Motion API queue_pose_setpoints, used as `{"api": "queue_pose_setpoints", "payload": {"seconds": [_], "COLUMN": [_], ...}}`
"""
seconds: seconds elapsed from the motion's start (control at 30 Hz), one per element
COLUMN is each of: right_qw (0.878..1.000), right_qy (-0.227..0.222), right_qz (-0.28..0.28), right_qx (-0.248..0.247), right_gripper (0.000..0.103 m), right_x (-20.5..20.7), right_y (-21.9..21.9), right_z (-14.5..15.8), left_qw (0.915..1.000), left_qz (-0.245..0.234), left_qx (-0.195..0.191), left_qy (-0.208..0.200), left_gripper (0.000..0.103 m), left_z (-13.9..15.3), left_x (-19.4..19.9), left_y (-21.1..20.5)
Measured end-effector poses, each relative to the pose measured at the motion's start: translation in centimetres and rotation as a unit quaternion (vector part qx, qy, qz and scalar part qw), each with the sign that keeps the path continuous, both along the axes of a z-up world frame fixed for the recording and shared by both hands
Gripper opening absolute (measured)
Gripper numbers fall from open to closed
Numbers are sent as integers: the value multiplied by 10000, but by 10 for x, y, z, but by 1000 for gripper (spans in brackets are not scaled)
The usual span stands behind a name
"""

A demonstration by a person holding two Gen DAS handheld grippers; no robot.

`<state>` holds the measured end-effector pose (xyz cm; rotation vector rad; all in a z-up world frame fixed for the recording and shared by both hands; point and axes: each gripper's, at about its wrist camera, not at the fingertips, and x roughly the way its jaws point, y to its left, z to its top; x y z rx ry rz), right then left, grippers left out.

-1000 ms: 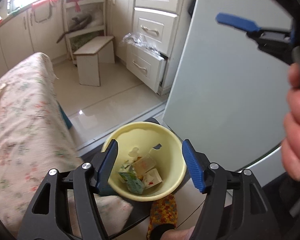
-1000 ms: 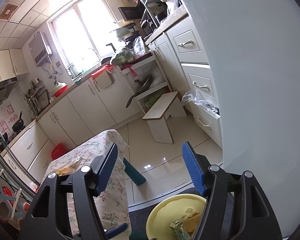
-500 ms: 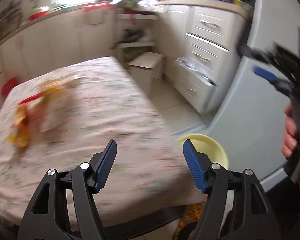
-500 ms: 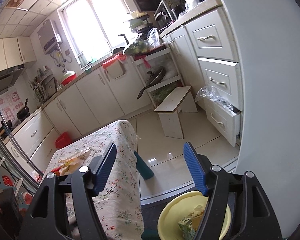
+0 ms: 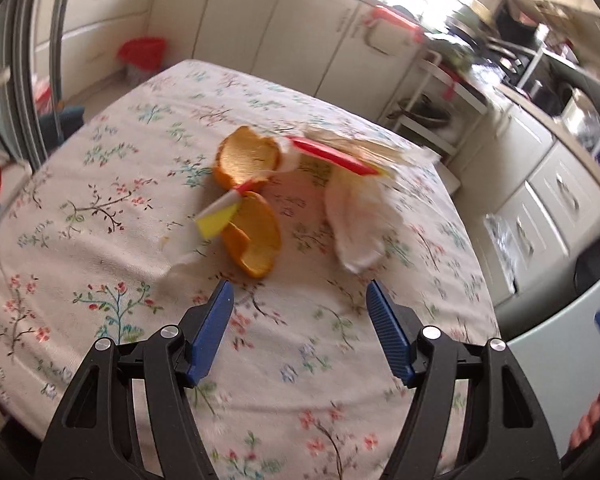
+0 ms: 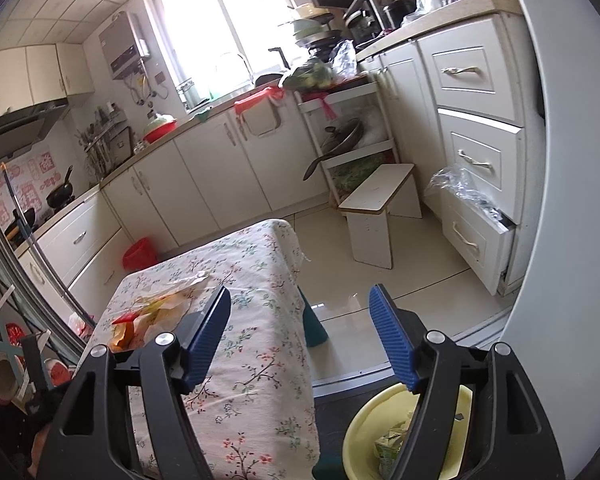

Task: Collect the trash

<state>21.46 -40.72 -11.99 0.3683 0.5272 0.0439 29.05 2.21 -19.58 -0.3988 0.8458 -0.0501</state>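
**Some trash binned, a heap left on the bench**

The remaining trash sits near the middle of the flowered bench (image 5: 100,184): two curved orange peels (image 5: 252,240), one behind the other, a red-and-yellow wrapper (image 5: 220,212) lying across them, a crumpled white tissue (image 5: 356,220) just to their right, and a red-edged wrapper (image 5: 332,156) with pale packaging behind it. All of it lies loose on the cloth, touched by nothing.

The left gripper (image 5: 300,296) hangs over the near side of the bench, pointing down toward the heap, its fingers spread apart and empty, short of the nearest peel. The right gripper (image 6: 300,300) looks across the kitchen from beside the bench, fingers also apart with nothing between them.

Down on the floor, at the bench's end, a yellow bowl (image 6: 364,420) already holds some scraps, among them what looks like a green-and-white carton (image 6: 388,446). So collecting is judged to be under way: part is in the bowl, and the whole heap on the bench remains.

Much is unclear. The left view is blurred, so the pale packaging behind the red-edged wrapper cannot be identified. In the right view the gripper's own fingers cover part of the bowl and the heap, so how full the bowl is cannot be told.
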Motion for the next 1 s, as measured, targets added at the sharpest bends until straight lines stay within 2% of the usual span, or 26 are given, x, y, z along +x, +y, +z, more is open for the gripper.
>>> {"api": "queue_pose_setpoints", "payload": {"seconds": [0.07,0.2,0.4,0.6,0.77,0.87,0.9,1.0], "right_qw": [10000,9999,9998,9995,9990,9985,9983,9972], "right_qy": [30,77,129,159,195,229,246,328], "right_qz": [43,96,163,259,381,461,496,650], "right_qx": [-24,-51,-58,-89,-144,-165,-171,-195], "right_gripper": [69,70,71,72,72,72,72,72], "right_x": [4,6,10,16,21,25,27,35], "right_y": [4,9,15,26,38,44,47,61], "right_z": [0,-3,-5,-5,-6,-7,-7,-9], "left_qw": [9999,9991,9988,9984,9990,9998,9998,9996], "left_qz": [49,164,347,547,451,172,103,-193], "left_qx": [-161,-373,-342,-86,-27,114,137,197], "left_qy": [21,69,69,97,45,40,44,106], "left_gripper": [65,54,39,39,38,12,7,4], "left_z": [-6,-18,-22,-20,-20,-20,-19,-15], "left_x": [8,19,33,38,44,50,50,49], "left_y": [4,8,19,28,32,27,26,20]}}
